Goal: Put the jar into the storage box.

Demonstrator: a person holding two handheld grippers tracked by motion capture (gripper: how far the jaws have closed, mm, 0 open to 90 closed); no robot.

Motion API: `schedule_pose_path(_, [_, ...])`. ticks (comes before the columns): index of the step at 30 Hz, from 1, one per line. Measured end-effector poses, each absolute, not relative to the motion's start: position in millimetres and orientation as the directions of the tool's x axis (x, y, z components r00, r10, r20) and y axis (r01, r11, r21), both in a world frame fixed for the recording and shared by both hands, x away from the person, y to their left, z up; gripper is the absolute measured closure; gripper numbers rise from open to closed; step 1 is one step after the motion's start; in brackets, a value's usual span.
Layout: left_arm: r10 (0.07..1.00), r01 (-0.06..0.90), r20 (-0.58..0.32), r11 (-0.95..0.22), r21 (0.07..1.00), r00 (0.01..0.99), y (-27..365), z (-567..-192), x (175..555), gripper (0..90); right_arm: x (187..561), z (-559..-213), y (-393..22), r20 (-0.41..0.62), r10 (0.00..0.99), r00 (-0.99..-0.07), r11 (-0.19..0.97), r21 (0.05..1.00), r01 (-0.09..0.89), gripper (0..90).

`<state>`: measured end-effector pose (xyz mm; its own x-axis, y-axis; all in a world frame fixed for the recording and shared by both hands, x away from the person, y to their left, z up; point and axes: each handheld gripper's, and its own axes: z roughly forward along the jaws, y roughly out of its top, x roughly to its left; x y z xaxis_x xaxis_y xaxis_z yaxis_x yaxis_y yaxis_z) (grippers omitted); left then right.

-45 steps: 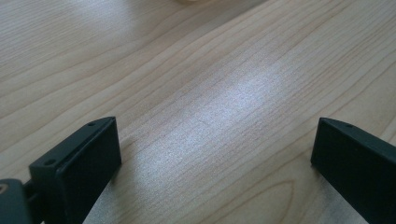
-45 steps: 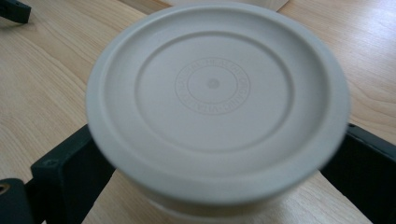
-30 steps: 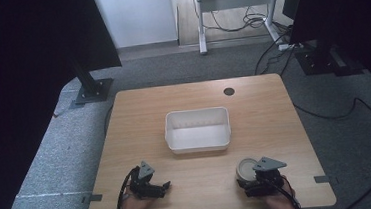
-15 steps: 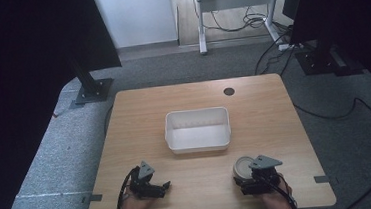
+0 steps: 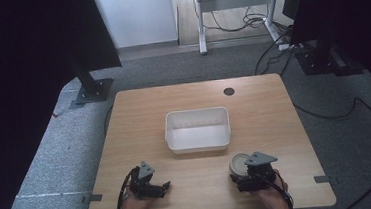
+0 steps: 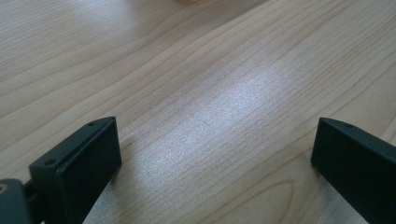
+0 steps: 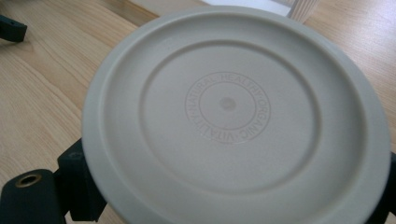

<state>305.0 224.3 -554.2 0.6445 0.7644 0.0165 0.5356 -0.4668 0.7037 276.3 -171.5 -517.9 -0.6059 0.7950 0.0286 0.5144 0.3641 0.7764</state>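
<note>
A round beige dish (image 5: 239, 164) with a ring of raised lettering on its underside (image 7: 229, 105) sits between the jaws of my right gripper (image 5: 242, 174), which is shut on it near the table's front right. The dish faces the camera in the right gripper view, where the gripper (image 7: 233, 200) has one black jaw at either lower edge of the dish. My left gripper (image 5: 163, 186) rests at the front left, open. Its two black jaws stand wide apart over bare wood in the left gripper view (image 6: 215, 154).
A white rectangular bin (image 5: 199, 144) stands empty at the middle of the wooden table (image 5: 139, 118); its corner (image 7: 301, 8) shows just beyond the dish. A round cable hole (image 5: 229, 91) lies at the far edge. Monitor stands and cables are on the floor behind.
My right gripper has shifted slightly left with the dish in it. The left gripper has stayed put.
</note>
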Motion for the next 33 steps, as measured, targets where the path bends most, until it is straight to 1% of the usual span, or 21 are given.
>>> schedule_pose_path(33, [0.768, 0.538, 0.017, -0.464, 0.704, 0.64, 224, -554, 304, 1.2, 306, -502, -140, 0.046, 0.786, -0.617, 0.332, 0.81, 0.483, 9.8])
